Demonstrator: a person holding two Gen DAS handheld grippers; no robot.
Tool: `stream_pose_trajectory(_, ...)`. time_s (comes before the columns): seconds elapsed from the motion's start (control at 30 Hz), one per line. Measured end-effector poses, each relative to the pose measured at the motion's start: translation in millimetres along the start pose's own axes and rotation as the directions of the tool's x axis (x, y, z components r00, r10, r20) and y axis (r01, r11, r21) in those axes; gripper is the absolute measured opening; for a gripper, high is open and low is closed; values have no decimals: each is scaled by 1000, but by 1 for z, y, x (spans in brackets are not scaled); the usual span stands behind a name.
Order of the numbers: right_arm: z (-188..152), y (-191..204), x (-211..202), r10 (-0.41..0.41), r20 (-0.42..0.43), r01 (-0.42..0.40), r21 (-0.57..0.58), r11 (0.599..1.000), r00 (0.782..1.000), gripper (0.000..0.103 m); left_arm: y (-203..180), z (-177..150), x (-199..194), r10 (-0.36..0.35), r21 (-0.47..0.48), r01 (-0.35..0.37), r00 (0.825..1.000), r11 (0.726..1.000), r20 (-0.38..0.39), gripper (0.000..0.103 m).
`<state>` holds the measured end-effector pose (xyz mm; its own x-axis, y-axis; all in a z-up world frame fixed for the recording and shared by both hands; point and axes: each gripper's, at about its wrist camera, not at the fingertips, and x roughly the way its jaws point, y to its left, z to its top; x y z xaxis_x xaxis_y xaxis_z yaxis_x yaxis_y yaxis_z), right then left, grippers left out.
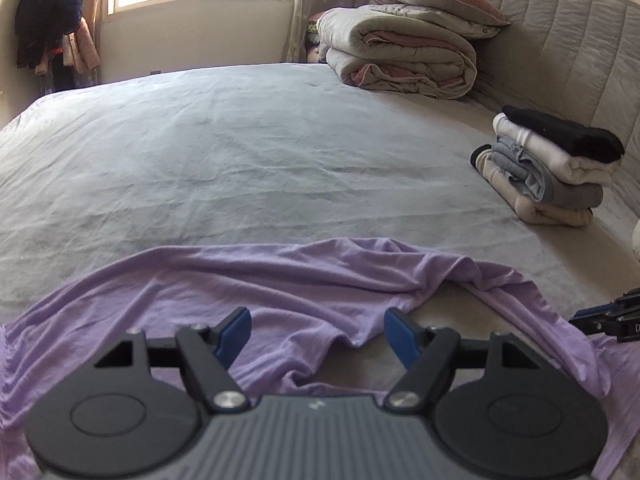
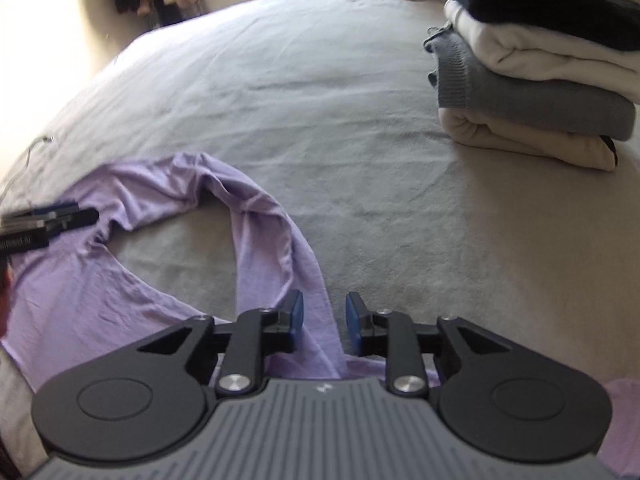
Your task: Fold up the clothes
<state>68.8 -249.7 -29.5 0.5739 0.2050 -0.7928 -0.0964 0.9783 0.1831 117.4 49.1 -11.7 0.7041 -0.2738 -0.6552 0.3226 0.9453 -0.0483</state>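
While spread rumpled across the near edge of the grey bed (image 1: 240,140), lilac garment (image 1: 280,280) lying unfolded, one strip looping toward the right gripper (image 2: 324,318). Jaws there parted a little, cloth running between the pads (image 2: 297,312) but not pinched. Left gripper (image 1: 317,332) wide apart, holding nothing, poised over the fabric. Risk: thin strip slipping aside, a crooked fold. Folded stack (image 1: 548,168) well apart, safe.

My right gripper (image 2: 324,316) hangs over the bed (image 2: 320,120), jaws parted around a strip of the lilac garment (image 2: 100,288), pads not pressing it. My left gripper (image 2: 48,222) shows at the left edge. Folded clothes (image 2: 532,92) sit stacked toward the far right.
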Motion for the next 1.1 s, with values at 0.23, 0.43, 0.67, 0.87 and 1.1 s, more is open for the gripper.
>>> stream_pose_trajectory(0.23,3,-3,7,20,-33,-23,-75,997,999,28,-3,26,40,67,84,-65,998,994,-19,74)
stream_pose_trajectory(0.43,1,-13,5,61,-42,-63,-53,997,997,23,15,40,62,111,89,-109,994,990,-17,74)
stream_pose_trajectory(0.67,-8,16,12,-17,-41,7,-232,973,999,21,45,37,72,155,52,-153,988,987,-30,74)
stream_pose_trajectory(0.87,-3,35,13,-98,-41,74,-391,917,994,2,64,30,71,137,18,-137,990,990,-31,74)
stream_pose_trajectory(1.1,40,22,19,-298,90,305,-464,832,950,2,79,37,69,120,40,-119,993,992,-23,74)
